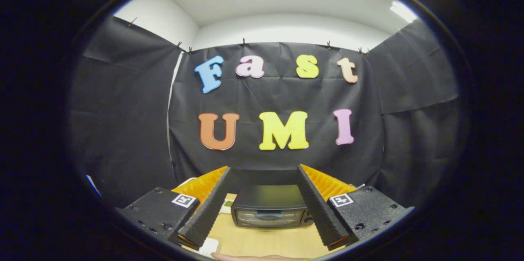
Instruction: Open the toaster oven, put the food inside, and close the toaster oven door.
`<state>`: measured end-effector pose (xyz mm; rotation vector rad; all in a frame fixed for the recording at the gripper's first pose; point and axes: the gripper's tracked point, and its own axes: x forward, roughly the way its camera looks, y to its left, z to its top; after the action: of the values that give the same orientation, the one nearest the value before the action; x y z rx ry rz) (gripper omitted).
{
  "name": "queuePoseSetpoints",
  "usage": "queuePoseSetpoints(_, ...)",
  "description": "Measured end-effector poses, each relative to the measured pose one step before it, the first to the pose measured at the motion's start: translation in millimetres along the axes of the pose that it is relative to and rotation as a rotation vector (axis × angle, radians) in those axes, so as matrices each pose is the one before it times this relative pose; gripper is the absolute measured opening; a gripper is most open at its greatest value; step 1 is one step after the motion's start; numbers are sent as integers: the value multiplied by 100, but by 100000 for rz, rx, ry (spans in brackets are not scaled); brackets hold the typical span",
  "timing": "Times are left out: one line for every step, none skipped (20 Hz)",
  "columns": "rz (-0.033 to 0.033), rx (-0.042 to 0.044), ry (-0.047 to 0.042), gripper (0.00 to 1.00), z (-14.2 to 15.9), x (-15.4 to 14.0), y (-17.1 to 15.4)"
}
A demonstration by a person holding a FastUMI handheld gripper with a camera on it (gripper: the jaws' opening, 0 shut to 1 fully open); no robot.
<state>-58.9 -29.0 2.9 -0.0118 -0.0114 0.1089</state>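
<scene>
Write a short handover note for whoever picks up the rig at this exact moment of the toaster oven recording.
Tool: open, fingers spread wide, holding nothing, raised above the table.
Toaster oven: on the wooden table, seen between the fingers and beyond them, door shut.
Food: a small pale item lies on the table near the left finger's base; I cannot tell if it is the food.
A hand shows at the near table edge.
Done: nothing yet.
Left: open the door, load the food, close the door.
</scene>
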Motion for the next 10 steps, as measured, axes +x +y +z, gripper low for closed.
queuePoseSetpoints(434,1426,2778,100,-508,-64,411)
queuePoseSetpoints(1760,1076,1799,100,-425,-6,518)
queuePoseSetpoints(757,747,1371,100,-246,-27,329)
queuePoseSetpoints(-587,252,696,100,-240,-129,-176)
queuePoseSetpoints(-257,253,238,100,-169,-69,-131)
queuePoseSetpoints(229,221,-258,100,-38,-88,59)
queuePoseSetpoints(-350,8,232,100,-204,-9,-18)
queuePoseSetpoints(-365,246,395,100,-203,-96,-178)
queuePoseSetpoints(33,77,305,100,-121,4,-32)
queuePoseSetpoints(-550,-404,-13,100,-43,67,-224)
